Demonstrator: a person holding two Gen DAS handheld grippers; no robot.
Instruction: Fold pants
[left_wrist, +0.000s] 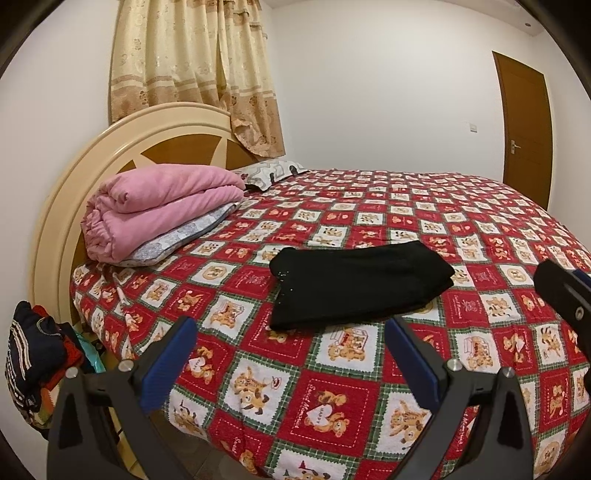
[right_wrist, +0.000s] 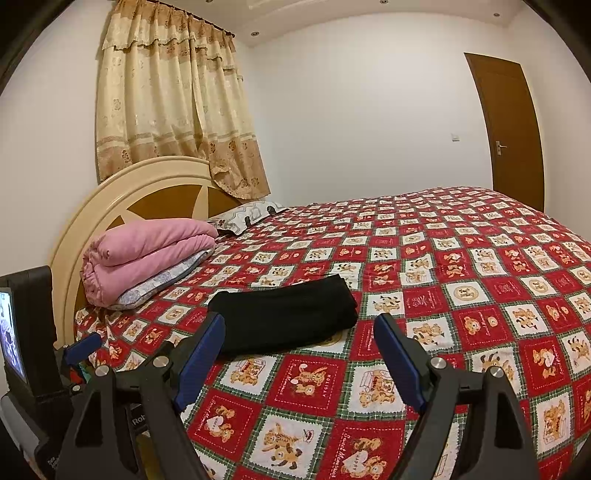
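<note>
Black pants (left_wrist: 358, 282) lie folded into a compact rectangle on the red bear-patterned bedspread (left_wrist: 480, 236), also in the right wrist view (right_wrist: 284, 315). My left gripper (left_wrist: 291, 332) is open and empty, held short of the pants' near edge. My right gripper (right_wrist: 299, 326) is open and empty, also just short of the pants. The right gripper shows at the right edge of the left wrist view (left_wrist: 565, 295), and part of the left gripper (right_wrist: 81, 345) shows at the left of the right wrist view.
A folded pink blanket (left_wrist: 162, 206) lies on a grey pillow by the cream headboard (left_wrist: 110, 147). Another pillow (left_wrist: 269, 171) sits behind it. A pile of clothes (left_wrist: 37, 354) stands beside the bed at left. A curtain (right_wrist: 173, 103) and a brown door (right_wrist: 513, 129) line the walls.
</note>
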